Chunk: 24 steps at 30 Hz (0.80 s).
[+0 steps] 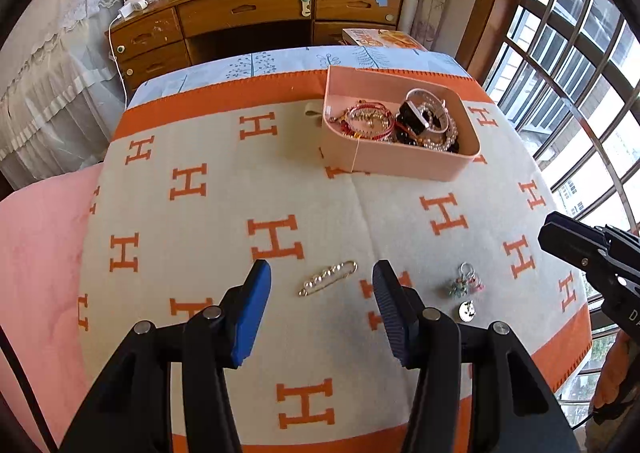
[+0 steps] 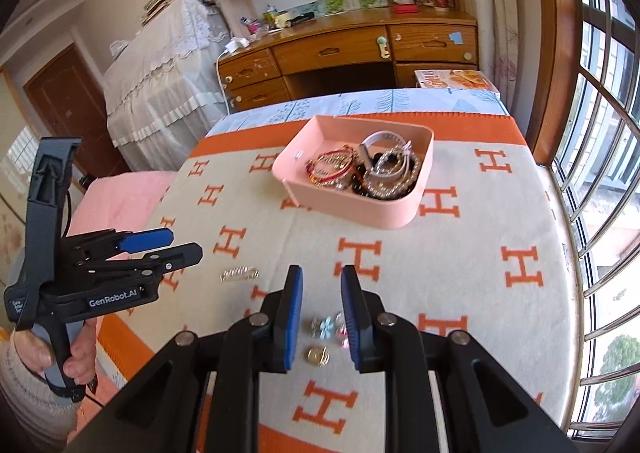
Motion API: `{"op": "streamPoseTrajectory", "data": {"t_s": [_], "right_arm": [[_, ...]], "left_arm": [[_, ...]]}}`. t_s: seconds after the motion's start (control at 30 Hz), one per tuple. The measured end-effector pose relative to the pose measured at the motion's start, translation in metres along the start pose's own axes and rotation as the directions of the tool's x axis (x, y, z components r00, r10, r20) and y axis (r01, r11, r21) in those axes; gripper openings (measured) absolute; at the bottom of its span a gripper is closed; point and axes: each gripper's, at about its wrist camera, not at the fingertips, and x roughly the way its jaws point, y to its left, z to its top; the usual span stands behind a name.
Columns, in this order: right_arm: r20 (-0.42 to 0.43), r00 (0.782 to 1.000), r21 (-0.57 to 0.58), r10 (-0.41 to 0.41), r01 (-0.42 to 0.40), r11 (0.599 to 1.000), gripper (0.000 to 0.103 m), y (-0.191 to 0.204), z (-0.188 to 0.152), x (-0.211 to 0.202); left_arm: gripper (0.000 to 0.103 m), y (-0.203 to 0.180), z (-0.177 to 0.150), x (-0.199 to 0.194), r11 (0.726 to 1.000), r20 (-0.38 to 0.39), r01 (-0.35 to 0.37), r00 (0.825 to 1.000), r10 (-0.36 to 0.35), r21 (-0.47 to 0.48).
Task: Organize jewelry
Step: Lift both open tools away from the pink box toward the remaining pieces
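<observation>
A pink tray (image 1: pixel 400 167) (image 2: pixel 340 209) holds several bracelets, a watch and beads on the orange-and-cream H-pattern blanket (image 1: pixel 208 237). A pearl pin brooch (image 1: pixel 328 277) (image 2: pixel 239 273) lies on the blanket just beyond my open, empty left gripper (image 1: pixel 322 281) (image 2: pixel 176 243). A small flower charm cluster (image 1: pixel 464 285) (image 2: pixel 326 327) and a round gold charm (image 1: pixel 466 311) (image 2: pixel 318 356) lie to its right. My right gripper (image 2: pixel 321 287) is open and empty, its fingers on either side of the charm cluster, above it.
A wooden desk (image 1: pixel 256 13) with drawers stands beyond the table. A lace-covered piece of furniture (image 2: pixel 160 85) is at the left, a barred window (image 2: pixel 600 173) at the right. A pink cushion (image 1: pixel 36 253) lies at the table's left edge.
</observation>
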Motion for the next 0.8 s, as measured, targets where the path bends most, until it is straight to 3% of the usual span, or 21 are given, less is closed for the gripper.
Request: {"op": "streamPoseTrajectory", "data": {"t_s": [0.2,0.43,0.6,0.8], "right_arm": [[-0.037,0.999,-0.037,-0.002,0.0,0.999,0.02,0.009,-0.024,0.012],[-0.095,0.995,-0.071,-0.016,0.009,0.997,0.02,0.01,-0.059,0.034],[-0.142,0.988,-0.144,-0.059,0.039,0.989,0.02,0.015,-0.08,0.054],[-0.086,0.992,-0.214,-0.088,0.068,0.975,0.02,0.021,-0.081,0.06]], "left_arm": [[0.051,0.009,-0.03,0.017,1.0,-0.026,0.003,1.0,-0.003,0.004],[0.051,0.014,-0.05,0.025,0.998,-0.001,0.024,1.0,-0.024,0.058],[0.051,0.01,-0.047,0.034,0.991,0.015,0.016,1.0,-0.018,0.131],[0.051,0.003,-0.031,0.051,0.976,0.004,0.013,1.0,-0.015,0.22]]}}
